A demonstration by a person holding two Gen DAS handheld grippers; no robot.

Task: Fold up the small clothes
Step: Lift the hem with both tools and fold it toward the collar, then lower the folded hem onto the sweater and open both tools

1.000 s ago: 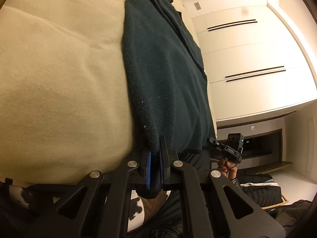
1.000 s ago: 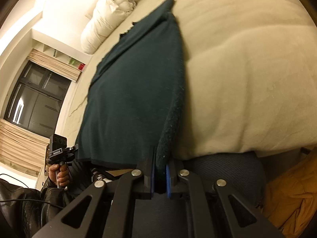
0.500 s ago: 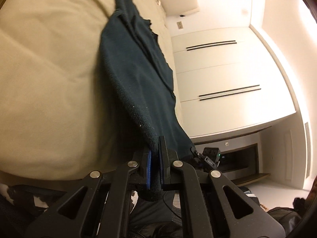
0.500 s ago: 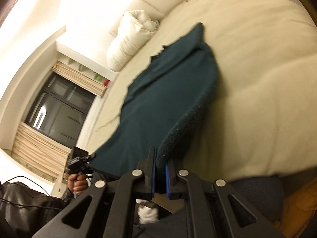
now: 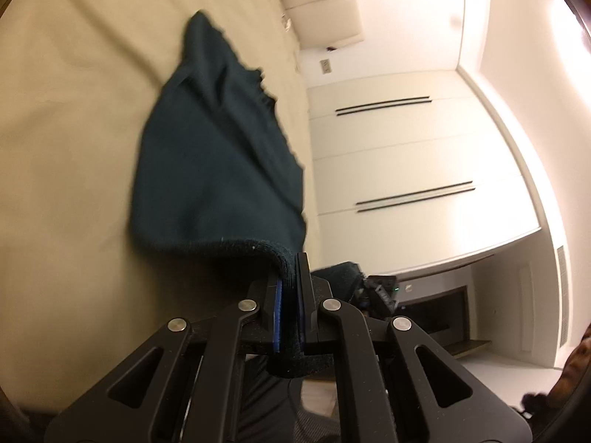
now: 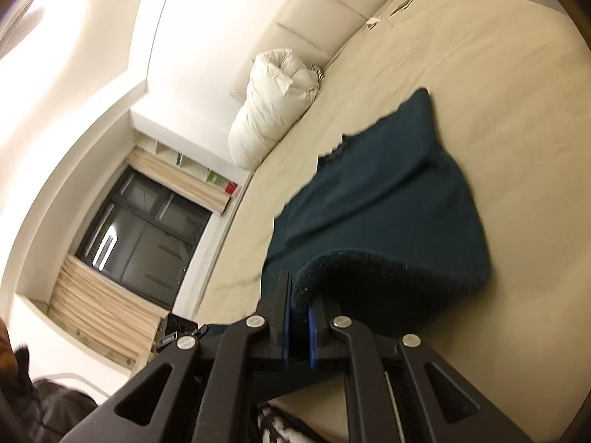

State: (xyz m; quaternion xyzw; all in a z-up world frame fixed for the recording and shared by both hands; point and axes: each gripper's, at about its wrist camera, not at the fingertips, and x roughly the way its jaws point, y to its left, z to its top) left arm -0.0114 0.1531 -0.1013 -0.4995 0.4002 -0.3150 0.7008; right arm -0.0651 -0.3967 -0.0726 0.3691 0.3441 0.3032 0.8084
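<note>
**Dark teal garment lifted at one edge by both grippers**

The dark teal garment (image 5: 218, 170) lies on the beige bed (image 5: 66, 118), its far part flat on the cover and ending in a narrow tip that points toward the headboard (image 6: 325, 11). Its near edge is raised off the bed and curls over toward the cameras, so that a thick, fuzzy hem arches above the cover. In the right wrist view the same garment (image 6: 384, 206) shows a ragged, ribbed edge on its far left side, and the lifted hem bends down into the fingers.

The left gripper (image 5: 290, 288) is clenched on the garment: the hem runs down between its two blue-lined fingers and a strip of the cloth hangs out below them. The right gripper (image 6: 297, 310) is likewise clamped on the hem, with the fabric pinched between its blue pads at the near corner. The cloth sags between the two held points.

Around the garment, the bed cover is lightly creased. A white rolled duvet (image 6: 273, 103) rests at the bed's left edge near the headboard, well apart from the garment. Beyond it a dark window (image 6: 144, 229) sits in the wall, with pale blinds above and below. In the left wrist view, white wardrobe doors (image 5: 406, 155) with thin dark handles stand past the bed's far side.
</note>
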